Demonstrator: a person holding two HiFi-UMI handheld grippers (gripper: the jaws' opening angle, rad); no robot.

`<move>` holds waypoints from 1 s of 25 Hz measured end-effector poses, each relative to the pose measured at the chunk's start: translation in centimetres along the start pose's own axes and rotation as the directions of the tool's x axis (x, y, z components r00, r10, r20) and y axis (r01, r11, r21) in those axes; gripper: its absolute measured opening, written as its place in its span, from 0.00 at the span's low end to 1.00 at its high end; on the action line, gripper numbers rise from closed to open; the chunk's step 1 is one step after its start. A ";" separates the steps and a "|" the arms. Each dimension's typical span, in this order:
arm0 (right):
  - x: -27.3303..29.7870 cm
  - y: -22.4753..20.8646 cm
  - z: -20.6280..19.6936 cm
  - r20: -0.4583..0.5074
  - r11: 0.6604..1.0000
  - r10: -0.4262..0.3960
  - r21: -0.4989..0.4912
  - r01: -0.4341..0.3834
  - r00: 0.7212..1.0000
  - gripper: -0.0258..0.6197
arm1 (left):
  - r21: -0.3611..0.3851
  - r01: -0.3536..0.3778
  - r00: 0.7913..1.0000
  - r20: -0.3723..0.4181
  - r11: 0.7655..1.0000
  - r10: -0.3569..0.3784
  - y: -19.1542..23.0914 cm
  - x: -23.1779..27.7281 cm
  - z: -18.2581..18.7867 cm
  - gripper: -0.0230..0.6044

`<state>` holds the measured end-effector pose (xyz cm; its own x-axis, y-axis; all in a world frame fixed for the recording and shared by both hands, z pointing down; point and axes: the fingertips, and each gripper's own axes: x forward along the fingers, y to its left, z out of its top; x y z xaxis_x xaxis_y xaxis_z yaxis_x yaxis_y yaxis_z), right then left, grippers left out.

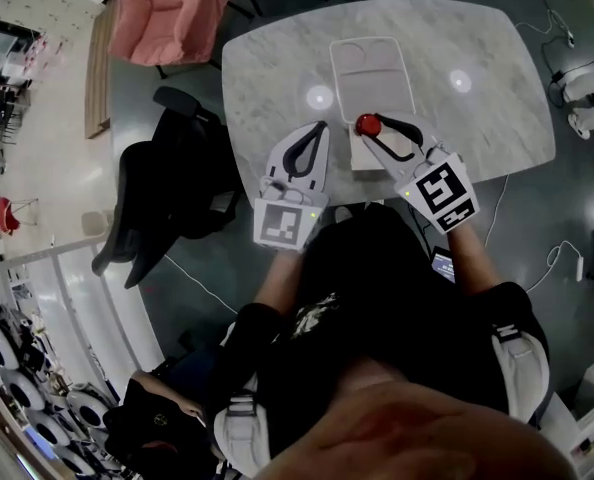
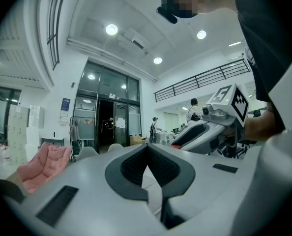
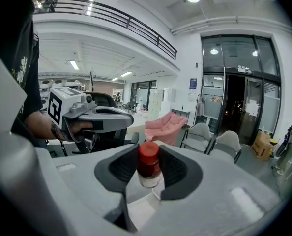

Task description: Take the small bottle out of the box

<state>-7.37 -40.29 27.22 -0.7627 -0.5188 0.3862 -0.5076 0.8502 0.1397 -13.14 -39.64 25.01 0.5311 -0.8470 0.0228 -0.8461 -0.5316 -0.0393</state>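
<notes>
The right hand-held gripper [image 3: 149, 167] is closed on the small bottle [image 3: 148, 162]. Its two dark pads press the bottle from either side, just under the red cap. The bottle stands upright between them, with its clear lower part showing below the pads.

In the head view the bottle sits at the tip of this gripper, over the near end of the white box [image 1: 377, 88]. The box lies open on the marble surface [image 1: 487, 128]. From above I cannot tell whether the bottle is clear of the box or still touching it.

The left hand-held gripper [image 1: 320, 129] is just beside the right one, to its left, over the near part of the surface. It points toward the far side. Its jaws meet at the tips and there is nothing between them. In the left gripper view only a narrow gap widens behind the closed tips.

Each gripper carries a cube with square markers at its back end, close to the person's hands.

A pink chair [image 1: 167, 13] stands beyond the left far corner of the surface. A black chair [image 1: 162, 193] stands beside its left edge.
</notes>
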 end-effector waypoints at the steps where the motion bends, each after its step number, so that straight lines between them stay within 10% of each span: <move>1: 0.1 0.5 0.1 0.001 1.000 0.004 -0.003 -0.004 1.000 0.23 | 0.003 -0.002 1.000 -0.004 1.000 0.002 0.0 -0.4 -0.1 0.05; 25: 0.2 4.8 -1.6 -0.023 1.000 -0.018 -0.008 0.018 1.000 0.23 | -0.029 0.036 0.999 0.011 0.999 -0.035 -1.1 -3.0 -1.9 0.05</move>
<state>-9.30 -36.13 29.38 -0.7435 -0.5322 0.4049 -0.5184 0.8412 0.1538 -13.94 -36.49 26.90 0.5610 -0.8277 0.0134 -0.8276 -0.5612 -0.0092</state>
